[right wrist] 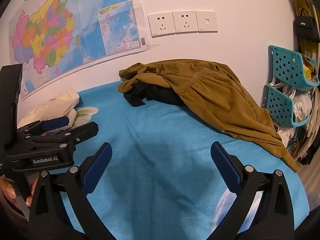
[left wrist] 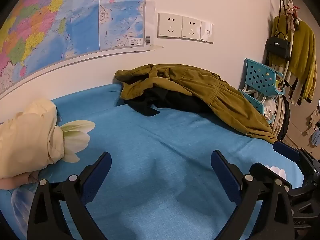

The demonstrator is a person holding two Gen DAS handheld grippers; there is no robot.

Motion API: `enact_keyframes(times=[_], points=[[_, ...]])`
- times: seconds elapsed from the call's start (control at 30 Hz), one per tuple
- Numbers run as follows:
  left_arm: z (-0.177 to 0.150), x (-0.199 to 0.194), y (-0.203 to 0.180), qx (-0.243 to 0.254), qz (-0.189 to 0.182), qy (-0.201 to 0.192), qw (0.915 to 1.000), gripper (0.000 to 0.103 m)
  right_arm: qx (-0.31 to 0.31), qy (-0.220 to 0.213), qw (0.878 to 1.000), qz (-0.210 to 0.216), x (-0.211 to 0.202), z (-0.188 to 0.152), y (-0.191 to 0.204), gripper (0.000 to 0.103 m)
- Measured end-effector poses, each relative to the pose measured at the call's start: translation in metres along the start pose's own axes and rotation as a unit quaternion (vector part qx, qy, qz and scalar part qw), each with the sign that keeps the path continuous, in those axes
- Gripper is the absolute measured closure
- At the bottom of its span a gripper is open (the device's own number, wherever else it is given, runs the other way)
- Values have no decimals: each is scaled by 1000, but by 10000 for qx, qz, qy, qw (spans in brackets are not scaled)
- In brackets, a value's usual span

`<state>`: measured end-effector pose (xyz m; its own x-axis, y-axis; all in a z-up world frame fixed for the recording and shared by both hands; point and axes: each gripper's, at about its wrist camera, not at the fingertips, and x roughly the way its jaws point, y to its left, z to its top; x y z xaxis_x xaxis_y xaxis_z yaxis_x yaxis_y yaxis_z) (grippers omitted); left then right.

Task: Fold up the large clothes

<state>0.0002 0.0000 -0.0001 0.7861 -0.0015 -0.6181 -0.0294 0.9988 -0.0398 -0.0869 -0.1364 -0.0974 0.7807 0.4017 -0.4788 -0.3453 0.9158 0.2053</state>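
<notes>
Both tongs, the left tongs [left wrist: 161,163] and the right tongs [right wrist: 161,156], hang spread wide and empty over the bare teal woven bedsheet [right wrist: 160,180]. By my judgement folding has not begun: farther back, near the wall, the large olive-brown corduroy garment [right wrist: 216,100] with its gathered seam lies crumpled over a black cloth [right wrist: 152,95], untouched. Left of it sits a bundled cream fabric [left wrist: 26,138], soft and puffy.

Two hand-held grippers [left wrist: 161,165] [right wrist: 161,160], three garments [left wrist: 200,88], one map [left wrist: 60,20], three wall plates [left wrist: 185,28], two baskets [right wrist: 290,74]
</notes>
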Motion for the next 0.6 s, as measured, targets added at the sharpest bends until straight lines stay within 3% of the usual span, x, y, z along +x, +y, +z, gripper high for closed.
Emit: enact_keyframes(times=[0.6], points=[[3, -2, 4, -3, 79, -12, 10000, 7, 47, -120, 9999, -7, -2, 1, 0, 6]])
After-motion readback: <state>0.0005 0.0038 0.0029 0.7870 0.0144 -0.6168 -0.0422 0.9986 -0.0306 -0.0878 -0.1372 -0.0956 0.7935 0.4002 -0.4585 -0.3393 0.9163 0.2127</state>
